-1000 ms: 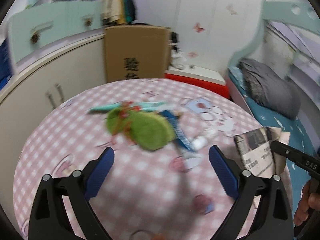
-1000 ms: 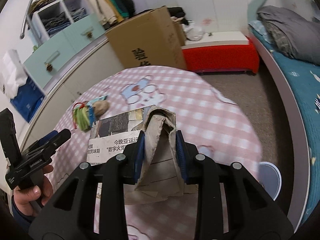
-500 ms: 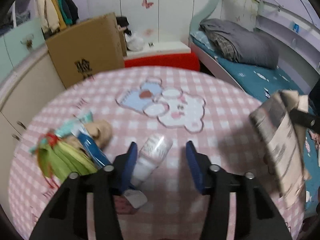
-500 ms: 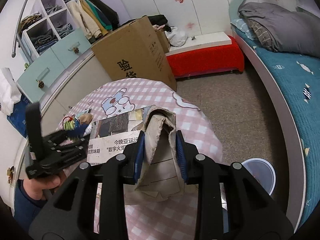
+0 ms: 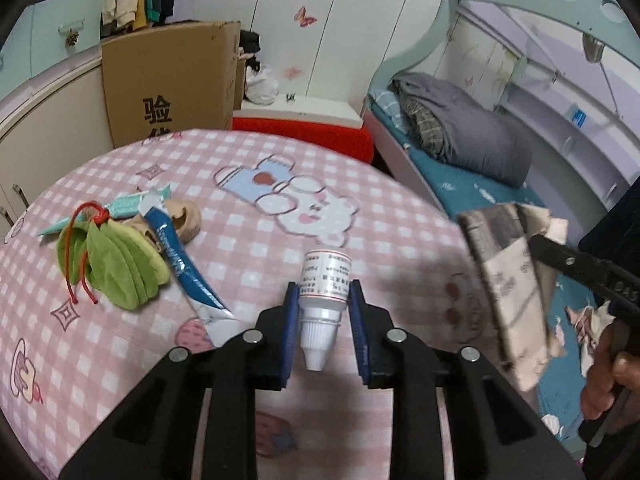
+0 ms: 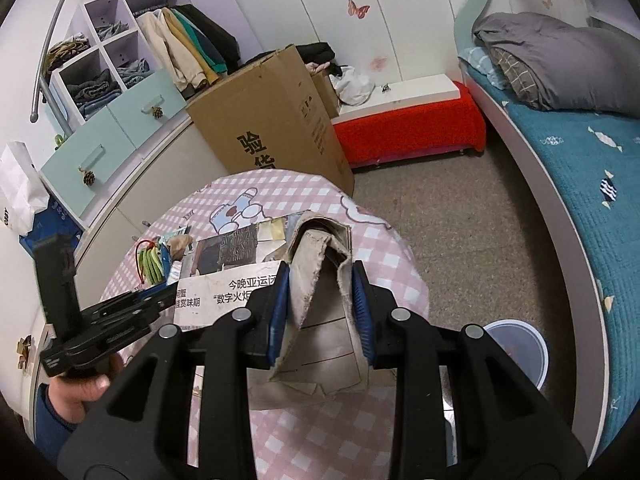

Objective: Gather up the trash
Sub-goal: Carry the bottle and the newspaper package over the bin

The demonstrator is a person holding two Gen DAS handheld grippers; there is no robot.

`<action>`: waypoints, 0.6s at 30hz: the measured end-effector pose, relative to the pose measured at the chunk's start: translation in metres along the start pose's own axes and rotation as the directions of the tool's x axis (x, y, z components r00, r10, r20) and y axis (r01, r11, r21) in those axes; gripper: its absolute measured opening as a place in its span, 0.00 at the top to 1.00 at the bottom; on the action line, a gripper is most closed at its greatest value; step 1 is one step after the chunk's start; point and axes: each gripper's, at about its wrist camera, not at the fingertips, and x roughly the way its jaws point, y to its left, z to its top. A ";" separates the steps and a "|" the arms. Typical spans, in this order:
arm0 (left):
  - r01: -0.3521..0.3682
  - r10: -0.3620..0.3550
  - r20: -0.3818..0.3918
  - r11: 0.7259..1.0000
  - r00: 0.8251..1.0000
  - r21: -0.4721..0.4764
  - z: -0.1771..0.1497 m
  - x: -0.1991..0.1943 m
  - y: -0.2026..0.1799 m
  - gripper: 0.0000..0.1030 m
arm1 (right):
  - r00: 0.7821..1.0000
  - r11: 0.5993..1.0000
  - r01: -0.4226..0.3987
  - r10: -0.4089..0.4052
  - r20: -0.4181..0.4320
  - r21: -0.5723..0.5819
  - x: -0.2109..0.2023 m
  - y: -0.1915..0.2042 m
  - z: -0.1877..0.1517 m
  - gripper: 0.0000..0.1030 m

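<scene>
A small white bottle (image 5: 325, 280) lies on the pink checked table (image 5: 360, 184), cap toward me. My left gripper (image 5: 324, 286) has its jaws closing on the bottle, and both blue pads touch its sides. From the right wrist view the left gripper (image 6: 160, 296) shows at the left over the table. My right gripper (image 6: 320, 268) is shut on a folded newspaper wad (image 6: 320, 320), held above the table's right edge. That wad (image 5: 508, 264) also shows at the right of the left wrist view.
A green cloth bundle (image 5: 120, 264) with red string, a blue wrapper (image 5: 180, 268), a teal wrapper (image 5: 124, 204) and a beige lump (image 5: 184, 220) lie at the table's left. A blue-rimmed bin (image 6: 520, 344) stands on the floor. A cardboard box (image 5: 168, 88) and a bed (image 6: 560, 160) border the table.
My left gripper swung right from the green bundle to the white bottle, and its wide jaws narrowed onto it. The right gripper shifted right over the table edge, still holding the newspaper.
</scene>
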 end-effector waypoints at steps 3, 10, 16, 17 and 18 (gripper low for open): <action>0.018 -0.018 0.031 1.000 0.999 -0.003 0.006 -0.011 -0.016 0.77 | 1.000 1.000 0.007 -0.007 0.018 0.005 -0.009 -0.005 0.002 0.71; 0.056 -0.056 0.086 0.998 0.995 0.008 0.020 -0.024 -0.062 0.77 | 0.996 0.999 0.043 -0.045 0.079 0.030 -0.039 -0.032 0.011 0.71; 0.103 -0.108 0.087 0.993 0.990 0.057 0.028 -0.018 -0.114 0.77 | 0.987 0.990 0.098 -0.110 0.121 0.101 -0.063 -0.078 0.013 0.71; 0.112 -0.117 0.083 0.991 0.990 0.068 0.029 -0.015 -0.125 0.77 | 0.985 0.988 0.106 -0.120 0.123 0.111 -0.066 -0.084 0.012 0.71; 0.121 -0.127 0.078 0.990 0.989 0.077 0.029 -0.013 -0.135 0.77 | 0.983 0.985 0.118 -0.134 0.126 0.128 -0.069 -0.095 0.011 0.71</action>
